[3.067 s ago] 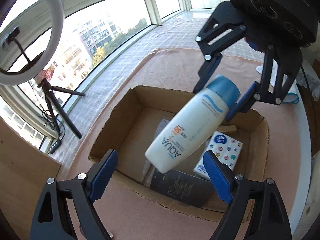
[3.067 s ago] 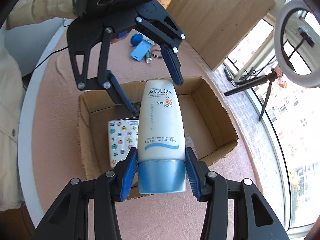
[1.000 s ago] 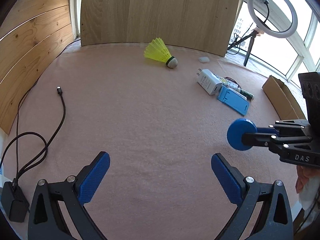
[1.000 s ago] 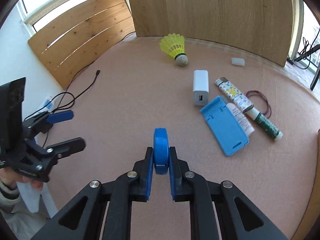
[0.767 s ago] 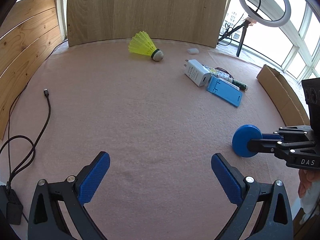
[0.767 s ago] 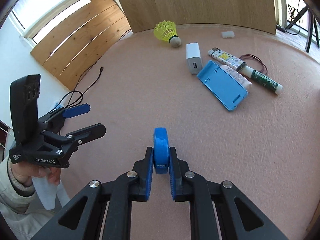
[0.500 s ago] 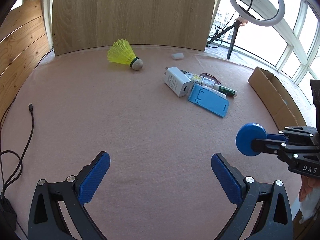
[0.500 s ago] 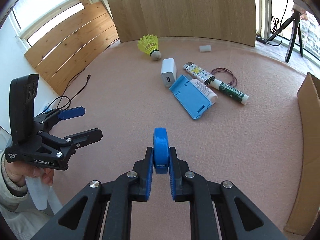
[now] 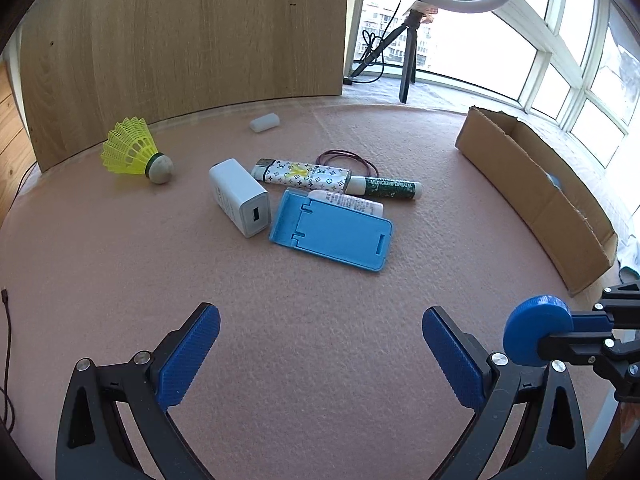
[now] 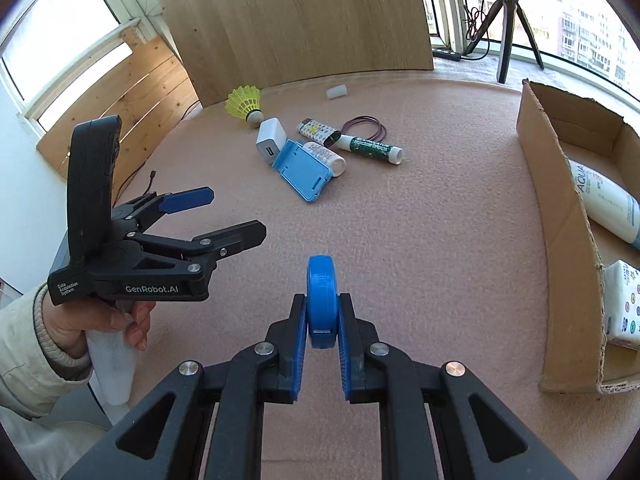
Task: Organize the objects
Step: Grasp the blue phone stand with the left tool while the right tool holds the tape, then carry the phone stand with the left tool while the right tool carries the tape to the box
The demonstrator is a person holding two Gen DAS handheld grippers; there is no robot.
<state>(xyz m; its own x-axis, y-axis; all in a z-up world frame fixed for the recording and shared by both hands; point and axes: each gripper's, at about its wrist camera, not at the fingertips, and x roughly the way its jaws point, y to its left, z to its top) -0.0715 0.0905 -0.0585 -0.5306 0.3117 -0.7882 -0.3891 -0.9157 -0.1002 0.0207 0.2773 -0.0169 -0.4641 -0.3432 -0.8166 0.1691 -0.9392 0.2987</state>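
My right gripper (image 10: 322,328) is shut on a round blue disc-shaped case (image 10: 321,294), held on edge above the pink felt table; the case also shows in the left wrist view (image 9: 536,330) at the right. My left gripper (image 9: 320,354) is open and empty above the felt; it also shows in the right wrist view (image 10: 224,214) at the left. A cardboard box (image 10: 560,216) stands at the right, holding a white AQUA sunscreen bottle (image 10: 608,208) and a patterned tissue pack (image 10: 624,304).
Loose things lie mid-table: a blue phone stand (image 9: 332,232), a white charger (image 9: 239,196), a patterned lighter (image 9: 304,174), a green lip balm (image 9: 386,188), a white tube (image 9: 348,202), a hair tie (image 9: 348,159), a yellow shuttlecock (image 9: 134,152), an eraser (image 9: 264,122). A wooden board (image 9: 180,40) stands behind.
Both grippers have swung right, bringing the loose objects toward the centre and the cardboard box into view. The right gripper still holds the blue case. The sunscreen bottle now lies in the box.
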